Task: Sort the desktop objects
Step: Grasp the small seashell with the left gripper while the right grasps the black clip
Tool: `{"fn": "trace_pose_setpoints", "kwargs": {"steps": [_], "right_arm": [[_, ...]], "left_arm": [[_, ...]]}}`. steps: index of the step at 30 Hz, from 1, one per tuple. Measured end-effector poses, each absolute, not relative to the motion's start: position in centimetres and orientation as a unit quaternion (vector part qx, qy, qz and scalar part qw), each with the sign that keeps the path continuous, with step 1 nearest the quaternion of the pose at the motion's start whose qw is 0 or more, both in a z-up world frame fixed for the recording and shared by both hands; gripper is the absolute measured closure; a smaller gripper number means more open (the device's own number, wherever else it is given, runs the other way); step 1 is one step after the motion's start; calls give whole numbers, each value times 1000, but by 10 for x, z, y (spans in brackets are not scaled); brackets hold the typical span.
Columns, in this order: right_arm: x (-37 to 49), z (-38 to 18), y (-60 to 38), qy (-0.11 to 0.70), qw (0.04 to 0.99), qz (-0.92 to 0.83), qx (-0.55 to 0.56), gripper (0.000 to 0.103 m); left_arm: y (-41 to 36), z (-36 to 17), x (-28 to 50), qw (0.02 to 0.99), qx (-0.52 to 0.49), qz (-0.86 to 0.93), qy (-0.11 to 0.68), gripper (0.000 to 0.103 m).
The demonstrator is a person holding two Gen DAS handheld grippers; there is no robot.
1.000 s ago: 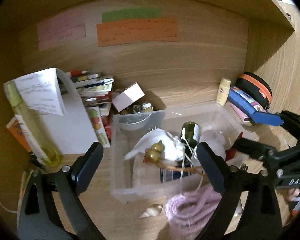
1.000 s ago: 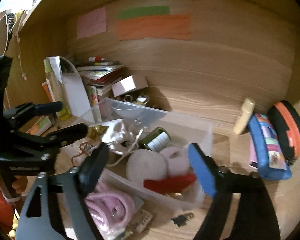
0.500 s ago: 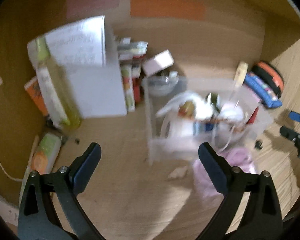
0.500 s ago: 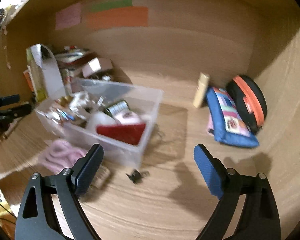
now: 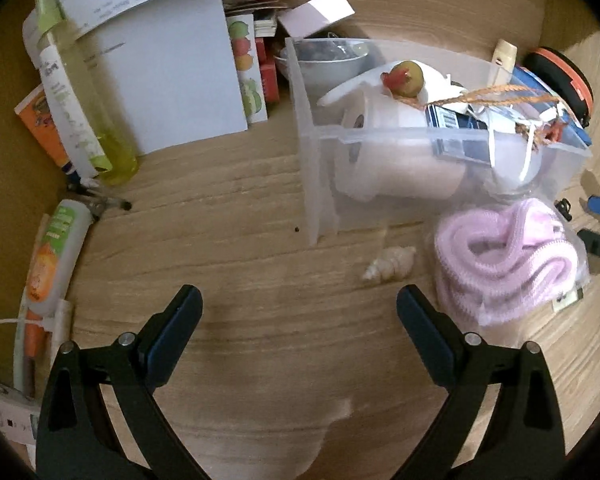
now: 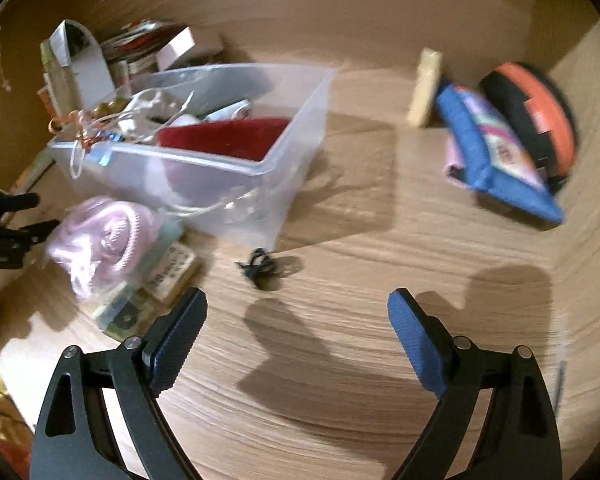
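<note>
Desk clutter fills the left wrist view. The left gripper [image 5: 298, 308] hangs over bare wood, jaws wide and holding nothing. Ahead stands a clear bin [image 5: 320, 184], already heaped with a tissue roll [image 5: 384, 120], a bauble [image 5: 407, 75] and tangled cord. Just outside its front wall lie a shell [image 5: 390, 266] and a bagged pink cable [image 5: 508, 256], both still unsorted. The shell looks light, hard and probably brittle, so a gentle pinch across its thick middle should suit it. The cable is soft and springy inside slippery film; I would grip the bulk of the coil, not the loose bag edge. A yellow bottle [image 5: 80, 104] leans by a white folder [image 5: 168, 72] at the left, with a tube [image 5: 54, 252] lying near the edge.

In the right wrist view the right gripper [image 6: 298, 314] is likewise spread wide and empty above the desk. A small black clip [image 6: 258, 266] lies just beyond it, near the bin's corner; it is tiny, stiff and light, best taken across its body. A blue pouch [image 6: 496, 152] and an orange-black case [image 6: 540, 116] rest well apart to the right.

Compared with a second ago, both grippers have pulled back from over the bin and tilted down toward the desk; the bin's contents look unchanged.
</note>
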State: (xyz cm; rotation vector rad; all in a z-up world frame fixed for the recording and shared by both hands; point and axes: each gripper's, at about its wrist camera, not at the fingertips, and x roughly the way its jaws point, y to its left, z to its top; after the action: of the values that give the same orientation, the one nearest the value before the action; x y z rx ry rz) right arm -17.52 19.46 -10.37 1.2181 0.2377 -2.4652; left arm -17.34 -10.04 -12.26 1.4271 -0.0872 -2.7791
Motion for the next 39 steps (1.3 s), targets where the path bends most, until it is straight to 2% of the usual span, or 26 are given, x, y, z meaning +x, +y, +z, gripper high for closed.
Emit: {"fn": "trace_pose_setpoints", "kwargs": {"steps": [3, 8, 13, 15, 19, 21, 23, 25, 26, 30, 31, 32, 39], "right_arm": [[-177, -106, 188, 87, 196, -875, 434, 18], [-178, -111, 178, 100, 208, -869, 437, 42], [-184, -113, 176, 97, 212, -869, 437, 50], [-185, -114, 176, 90, 217, -869, 437, 54], [-182, -116, 170, 110, 215, -871, 427, 65], [-182, -116, 168, 115, 224, -870, 425, 74], [-182, -116, 168, 116, 225, -869, 424, 80], [-183, -117, 169, 113, 225, -870, 425, 81], [-183, -117, 170, 111, 226, -870, 424, 81], [-177, -110, 174, 102, 229, -876, 412, 81], [-175, -106, 175, 100, 230, -878, 408, 81], [-174, -102, 176, 96, 232, -879, 405, 81], [-165, -74, 187, 72, 240, -890, 382, 81]], "left_arm": [[-95, -123, -179, -2, 455, -890, -25, 4], [-87, -124, -182, -18, 447, -894, -33, 4], [-87, -124, -185, -29, 449, -892, -28, 6], [-86, -126, -186, -32, 451, -891, -29, 16], [-77, -125, -183, -40, 443, -894, -49, 28], [-71, -124, -179, -49, 435, -897, -62, 39], [-65, -123, -176, -58, 428, -899, -73, 57], [-59, -122, -172, -69, 424, -899, -83, 69], [-58, -122, -171, -73, 424, -899, -84, 72], [-60, -121, -171, -71, 422, -900, -83, 76], [-62, -121, -171, -70, 422, -900, -80, 88], [-64, -120, -171, -75, 426, -899, -72, 91], [-75, -113, -164, -66, 417, -905, -52, 91]]}}
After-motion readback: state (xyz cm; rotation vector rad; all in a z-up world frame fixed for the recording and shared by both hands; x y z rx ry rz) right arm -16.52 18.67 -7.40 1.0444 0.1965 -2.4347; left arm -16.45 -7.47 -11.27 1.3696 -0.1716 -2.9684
